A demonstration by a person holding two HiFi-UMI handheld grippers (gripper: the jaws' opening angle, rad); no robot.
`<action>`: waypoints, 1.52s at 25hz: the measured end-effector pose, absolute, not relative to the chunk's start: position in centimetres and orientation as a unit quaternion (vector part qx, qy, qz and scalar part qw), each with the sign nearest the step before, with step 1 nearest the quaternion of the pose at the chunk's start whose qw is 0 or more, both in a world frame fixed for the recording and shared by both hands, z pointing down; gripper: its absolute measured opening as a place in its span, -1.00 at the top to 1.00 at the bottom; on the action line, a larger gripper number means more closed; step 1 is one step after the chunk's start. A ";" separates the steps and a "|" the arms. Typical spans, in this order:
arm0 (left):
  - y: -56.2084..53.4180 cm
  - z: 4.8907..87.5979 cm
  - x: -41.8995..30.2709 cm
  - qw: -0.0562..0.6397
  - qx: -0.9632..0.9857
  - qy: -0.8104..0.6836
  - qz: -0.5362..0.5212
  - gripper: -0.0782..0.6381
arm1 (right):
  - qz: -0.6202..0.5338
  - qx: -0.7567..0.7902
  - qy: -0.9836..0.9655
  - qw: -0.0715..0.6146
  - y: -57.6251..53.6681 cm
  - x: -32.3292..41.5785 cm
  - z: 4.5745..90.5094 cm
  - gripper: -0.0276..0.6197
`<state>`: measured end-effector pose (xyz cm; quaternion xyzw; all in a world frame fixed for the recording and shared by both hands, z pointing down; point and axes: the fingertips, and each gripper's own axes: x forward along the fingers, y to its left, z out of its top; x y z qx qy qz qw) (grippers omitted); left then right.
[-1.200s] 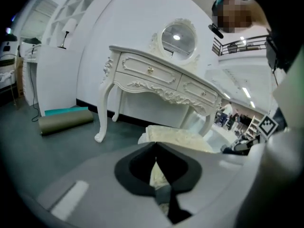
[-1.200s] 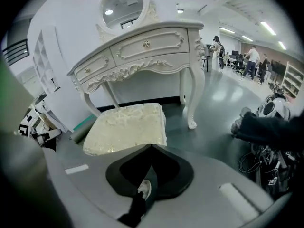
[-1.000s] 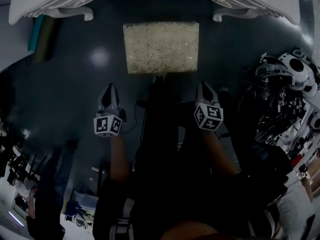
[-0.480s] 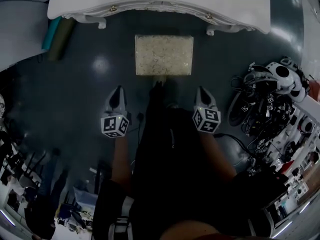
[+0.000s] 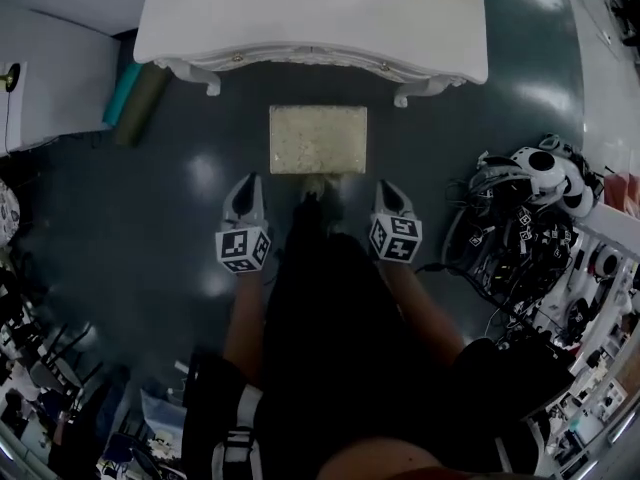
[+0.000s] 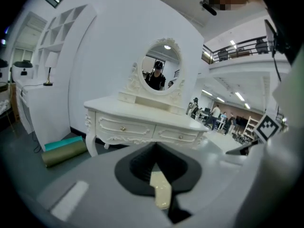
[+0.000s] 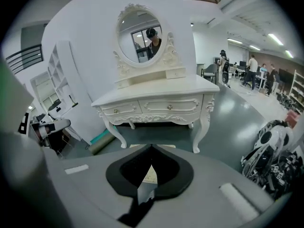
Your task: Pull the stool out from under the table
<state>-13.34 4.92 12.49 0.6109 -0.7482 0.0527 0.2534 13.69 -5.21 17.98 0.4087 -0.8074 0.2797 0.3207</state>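
The stool [image 5: 318, 140], with a beige patterned cushion, stands on the dark floor just in front of the white dressing table [image 5: 310, 18], outside its legs. My left gripper [image 5: 250, 183] hovers by the stool's near left corner, shut and empty. Opposite it, my right gripper [image 5: 387, 188] is by the near right corner, likewise shut with nothing in it. Neither touches the stool. In the left gripper view the shut jaws point at the table [image 6: 142, 122]. The right gripper view shows the table [image 7: 156, 103] and a sliver of cushion [image 7: 151, 175] behind the jaws.
A heap of headsets and cables [image 5: 530, 228] lies on the floor at the right. Rolled teal and olive mats [image 5: 135, 93] lie left of the table beside a white cabinet [image 5: 50, 88]. The person's dark-clothed legs fill the lower middle.
The view has pulled back and up: table and stool look smaller and more of the table top shows. Both grippers stay shut and level with each other near the stool's front edge.
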 end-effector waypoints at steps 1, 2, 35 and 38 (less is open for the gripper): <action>4.8 11.5 -12.6 0.246 0.611 -0.751 0.053 0.76 | 0.277 0.406 -0.811 0.317 -5.0 13.9 17.3 0.91; 4.9 10.6 -11.8 0.239 0.610 -0.753 0.056 0.76 | 0.274 0.402 -0.816 0.312 -4.8 14.0 16.7 0.91; 17.6 -6.6 -0.4 0.154 0.656 -0.737 0.051 0.76 | 0.176 0.303 -0.917 0.190 10.2 11.1 -3.7 0.92; 18.9 -6.3 -0.9 0.157 0.654 -0.738 0.048 0.76 | 0.165 0.280 -0.926 0.191 12.0 10.0 -4.3 0.92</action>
